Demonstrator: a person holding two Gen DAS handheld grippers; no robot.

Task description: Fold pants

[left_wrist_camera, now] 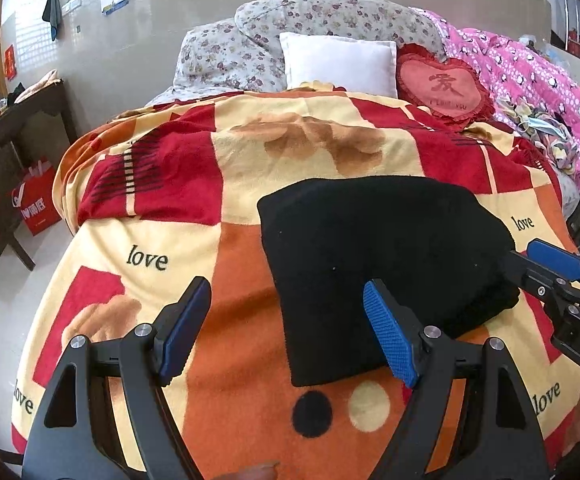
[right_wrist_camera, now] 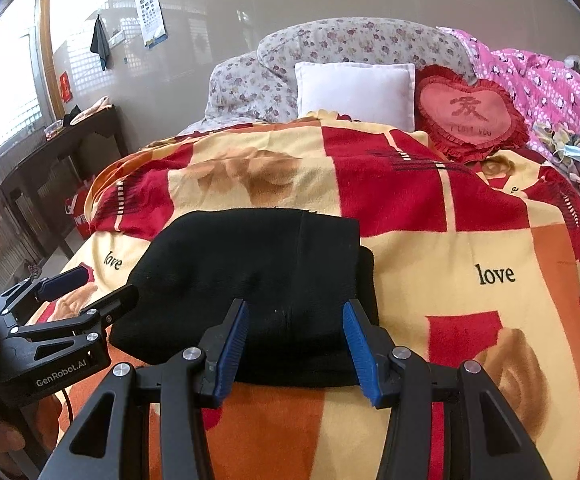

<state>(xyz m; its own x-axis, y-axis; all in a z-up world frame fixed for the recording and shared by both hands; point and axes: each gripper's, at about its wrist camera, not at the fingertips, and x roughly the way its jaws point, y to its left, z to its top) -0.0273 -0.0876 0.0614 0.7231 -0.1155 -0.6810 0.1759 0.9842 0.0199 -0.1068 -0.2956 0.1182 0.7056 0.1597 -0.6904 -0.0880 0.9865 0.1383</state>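
The black pants [left_wrist_camera: 378, 264] lie folded into a compact stack on the red, orange and cream blanket [left_wrist_camera: 177, 184]; they also show in the right wrist view [right_wrist_camera: 257, 280]. My left gripper [left_wrist_camera: 290, 320] is open and empty, hovering at the stack's near left corner, its right pad over the cloth. My right gripper [right_wrist_camera: 296, 340] is open and empty, its pads above the stack's near edge. In the left wrist view the right gripper [left_wrist_camera: 538, 260] sits at the stack's right edge. In the right wrist view the left gripper [right_wrist_camera: 89, 284] sits at the stack's left edge.
A white pillow [left_wrist_camera: 340, 62], a red heart cushion [left_wrist_camera: 444, 86] and floral pillows [left_wrist_camera: 273, 36] lie at the bed's head. A pink quilt [left_wrist_camera: 530, 80] is piled at the right. A dark wooden table [left_wrist_camera: 17, 120] and a red bag [left_wrist_camera: 37, 200] stand left of the bed.
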